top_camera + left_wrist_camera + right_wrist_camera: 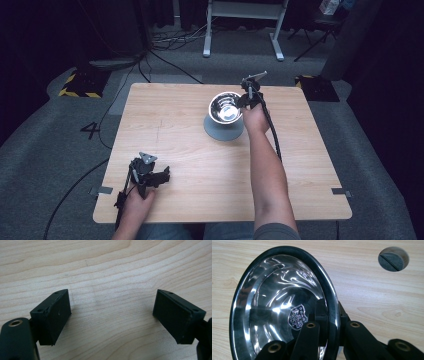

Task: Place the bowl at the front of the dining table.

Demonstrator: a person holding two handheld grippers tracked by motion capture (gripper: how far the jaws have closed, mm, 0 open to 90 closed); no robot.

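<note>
Nearest the camera, our left gripper [150, 175] rests low over the near left part of the pale wooden tabletop [175, 145], held in our left hand [136, 202]. Its black jaws stand wide apart, released, with nothing but bare wood grain between them in the left gripper view.

Farther out, our right gripper [247, 97] is clenched on the rim of the shiny round stainless-steel bowl [225, 107]. In the right gripper view one jaw sits inside the mirrored wall and the other outside the dark rim, so the rim is pinched between them, near a small stamped crest on the steel [297, 317].

The bowl hangs tilted, its open mouth turned up and toward us, directly above or just touching the round grey disc-shaped base [223, 129] on the far middle of the tabletop; we cannot tell whether they meet. The coming move, as we judge it, turns on this: the base lies straight below the bowl and slightly nearer to us than the gripper, so the bowl must level out as it settles.

Our right forearm [267, 170] stretches long across the tabletop, the right hand [256, 119] just beside the bowl's right edge.
</note>
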